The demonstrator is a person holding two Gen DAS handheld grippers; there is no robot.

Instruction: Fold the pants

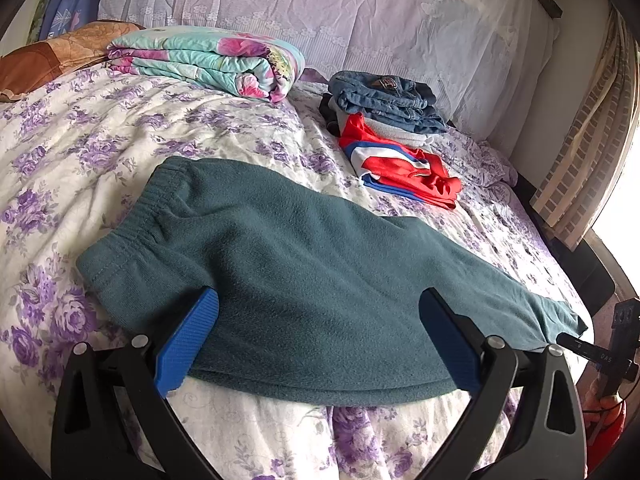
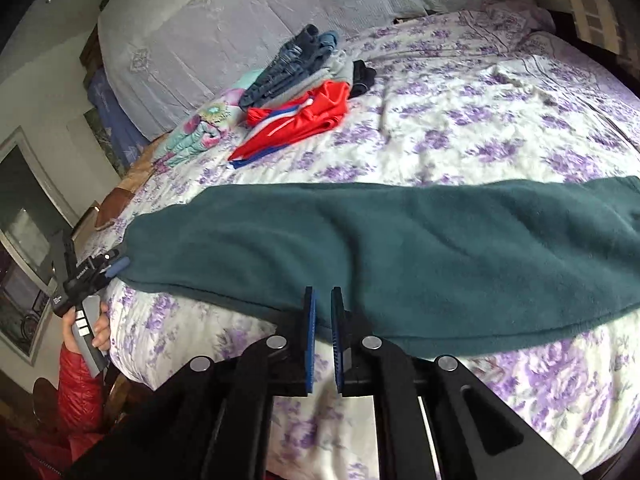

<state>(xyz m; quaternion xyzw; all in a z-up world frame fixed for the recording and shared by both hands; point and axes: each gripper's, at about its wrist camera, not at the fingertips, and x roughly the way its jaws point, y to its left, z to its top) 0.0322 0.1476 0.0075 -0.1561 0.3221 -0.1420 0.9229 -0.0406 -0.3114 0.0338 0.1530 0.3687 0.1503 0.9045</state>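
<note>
Teal fleece pants [image 1: 304,264] lie flat across the near side of the bed, folded lengthwise, waistband at the left in the left wrist view. They also show in the right wrist view [image 2: 400,248]. My left gripper [image 1: 318,312] is open, its blue fingers wide apart over the pants' near edge; it also shows in the right wrist view [image 2: 116,266] at the pants' left end. My right gripper [image 2: 323,300] has its jaws nearly closed, a narrow gap between them, at the pants' near edge, holding nothing that shows. It appears at the right edge of the left wrist view [image 1: 576,346].
A floral bedspread [image 1: 100,152] covers the bed. A folded red, white and blue garment [image 1: 404,164] and folded jeans [image 1: 388,100] lie at the back. A folded floral quilt [image 1: 208,60] lies at back left. The headboard [image 1: 320,8] is behind.
</note>
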